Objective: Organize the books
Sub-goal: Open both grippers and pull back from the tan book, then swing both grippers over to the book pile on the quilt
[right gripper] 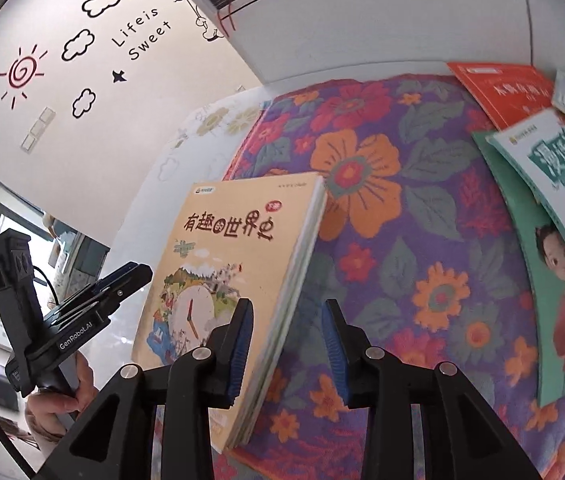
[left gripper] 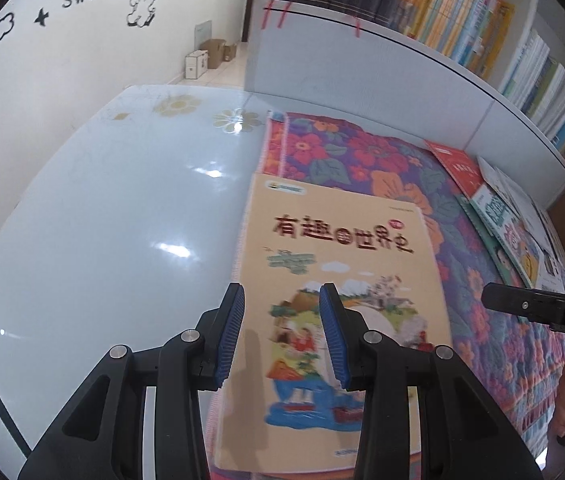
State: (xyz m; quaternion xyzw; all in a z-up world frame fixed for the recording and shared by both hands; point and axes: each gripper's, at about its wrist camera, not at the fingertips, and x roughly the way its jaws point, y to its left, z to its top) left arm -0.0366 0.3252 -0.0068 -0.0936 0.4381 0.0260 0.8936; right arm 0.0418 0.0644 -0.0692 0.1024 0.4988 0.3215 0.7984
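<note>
1. Peach-coloured cover: a children's book (left gripper: 342,280) with red-brown Chinese title characters and a picture of a clock and a landscape lies partly on a floral quilted cloth (left gripper: 382,160) and partly over the glossy white table (left gripper: 102,220).
2. In the right wrist view the same book looks tilted, its page edge facing the cloth and its near corner between the fingers of the right gripper (right gripper: 286,344).
3. That gripper's blue-padded jaws stand narrowly apart around the book's near corner; the left pad lies close against the cover, and the right pad is clear of the page edge.
4. The left gripper (left gripper: 280,336) hovers above the book's lower half, jaws narrowly apart with nothing between them; the cover shows through the gap.
5. A hand (right gripper: 62,396) holds the left gripper's handle at the left edge of the right wrist view.
6. On the far right of the cloth lie more books: a red book (right gripper: 502,88), a teal book (right gripper: 554,264) with a cartoon child, and others overlapping it.
7. A white shelf (left gripper: 422,76) behind the table carries a long row of upright books (left gripper: 442,12).
</note>
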